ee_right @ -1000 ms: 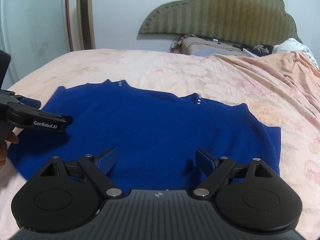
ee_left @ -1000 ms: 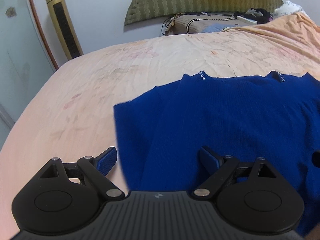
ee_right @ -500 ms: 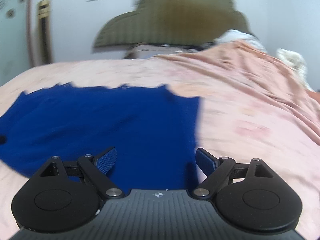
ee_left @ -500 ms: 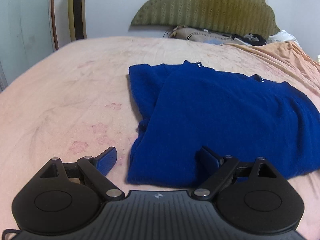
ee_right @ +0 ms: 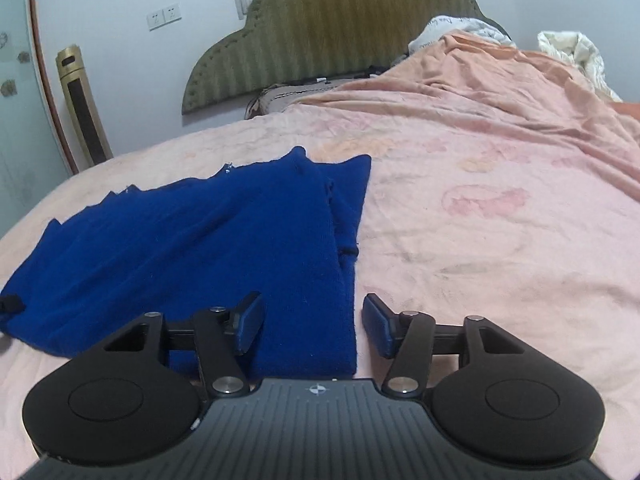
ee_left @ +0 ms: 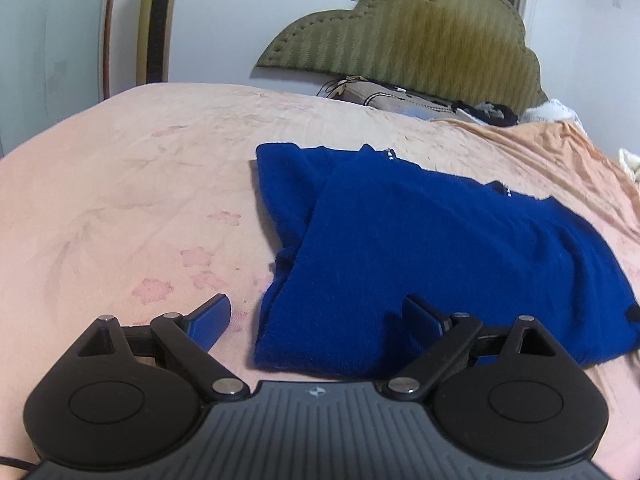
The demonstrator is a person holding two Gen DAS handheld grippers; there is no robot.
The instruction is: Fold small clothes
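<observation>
A royal-blue knit sweater [ee_left: 432, 248] lies flat on the pink bedsheet [ee_left: 120, 208], both sleeves folded in over the body. It also shows in the right wrist view [ee_right: 208, 248]. My left gripper [ee_left: 320, 320] is open and empty, low over the sweater's near left hem corner. My right gripper [ee_right: 312, 324] is open and empty, its fingers either side of the sweater's near right hem edge. Small sparkly studs mark the neckline [ee_left: 390, 155].
A padded olive headboard [ee_left: 408, 40] stands against the far wall. Cushions and dark clutter [ee_left: 420, 100] lie below it. A rumpled peach blanket [ee_right: 500, 92] and white bedding [ee_right: 576, 56] are piled far right. A gold tower fan [ee_left: 156, 20] stands far left.
Both grippers have pulled back toward the near hem. The left now sits at the sweater's left corner, the right at its right edge. The right jaws have narrowed a little.
</observation>
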